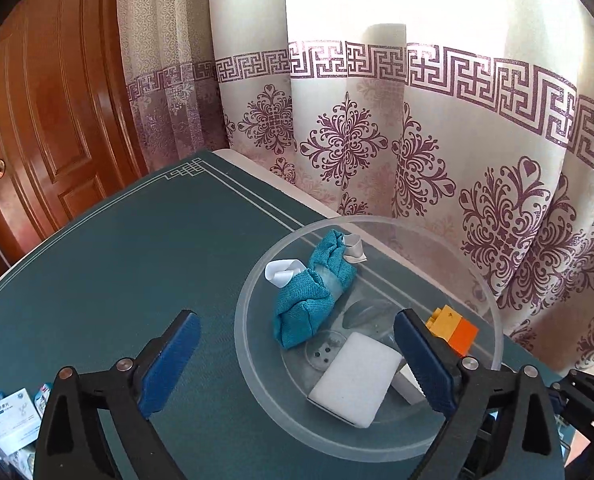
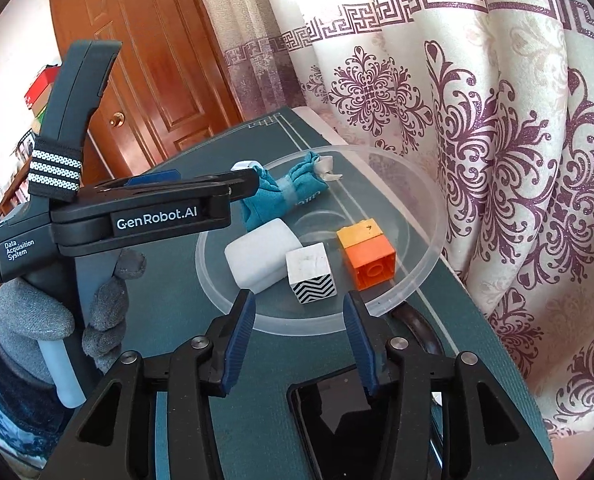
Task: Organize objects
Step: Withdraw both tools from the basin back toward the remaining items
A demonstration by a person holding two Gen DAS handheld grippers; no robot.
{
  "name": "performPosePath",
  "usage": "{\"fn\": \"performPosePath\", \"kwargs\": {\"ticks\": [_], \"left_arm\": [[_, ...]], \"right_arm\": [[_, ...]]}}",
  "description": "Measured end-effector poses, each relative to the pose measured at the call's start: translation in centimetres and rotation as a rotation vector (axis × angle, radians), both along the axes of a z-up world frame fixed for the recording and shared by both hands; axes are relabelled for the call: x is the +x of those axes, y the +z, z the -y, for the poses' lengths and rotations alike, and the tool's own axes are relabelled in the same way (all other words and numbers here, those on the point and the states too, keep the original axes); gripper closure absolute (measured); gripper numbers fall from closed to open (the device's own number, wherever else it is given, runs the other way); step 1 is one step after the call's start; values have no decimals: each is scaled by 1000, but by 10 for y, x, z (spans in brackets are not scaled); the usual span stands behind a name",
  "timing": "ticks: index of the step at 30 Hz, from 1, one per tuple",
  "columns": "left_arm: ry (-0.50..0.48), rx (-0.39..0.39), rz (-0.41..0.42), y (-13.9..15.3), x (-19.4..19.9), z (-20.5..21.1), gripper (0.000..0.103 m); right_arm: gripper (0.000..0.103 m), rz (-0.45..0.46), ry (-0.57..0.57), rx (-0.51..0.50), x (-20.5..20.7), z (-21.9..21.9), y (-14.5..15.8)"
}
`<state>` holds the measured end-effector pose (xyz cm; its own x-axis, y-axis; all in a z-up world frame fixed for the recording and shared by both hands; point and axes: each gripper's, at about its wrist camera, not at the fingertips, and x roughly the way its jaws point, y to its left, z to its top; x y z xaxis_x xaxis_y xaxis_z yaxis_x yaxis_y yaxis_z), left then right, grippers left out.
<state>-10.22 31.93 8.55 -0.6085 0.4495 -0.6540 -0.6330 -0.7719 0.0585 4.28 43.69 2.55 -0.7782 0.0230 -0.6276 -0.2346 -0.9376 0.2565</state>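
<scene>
Left gripper [image 1: 297,356] spread wide over the clear bowl [image 1: 253,360] — white sponge [image 1: 355,380] between its jaws, untouched; teal cloth bundle [image 1: 313,292] at twelve o'clock.

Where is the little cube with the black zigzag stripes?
The zigzag cube sits inside the clear bowl, near its front rim in the right wrist view, between the white sponge and the orange block.

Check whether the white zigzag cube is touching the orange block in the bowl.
Apart. The right wrist view shows the zigzag cube and the orange block separated by a clear strip of the bowl's floor.
</scene>
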Motion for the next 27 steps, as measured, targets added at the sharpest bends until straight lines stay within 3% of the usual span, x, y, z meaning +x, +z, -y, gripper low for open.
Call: {"fn": "performPosePath", "kwargs": {"ticks": [17, 21, 27], "left_arm": [[111, 11, -18, 4, 20, 63, 1], [143, 26, -8, 6, 21, 86, 1], [201, 45, -8, 9, 22, 121, 1]], "right_arm": [[26, -10, 56, 1, -1, 29, 2], [26, 17, 102, -44, -7, 43, -5], [26, 16, 181, -7, -12, 78, -5]]}}
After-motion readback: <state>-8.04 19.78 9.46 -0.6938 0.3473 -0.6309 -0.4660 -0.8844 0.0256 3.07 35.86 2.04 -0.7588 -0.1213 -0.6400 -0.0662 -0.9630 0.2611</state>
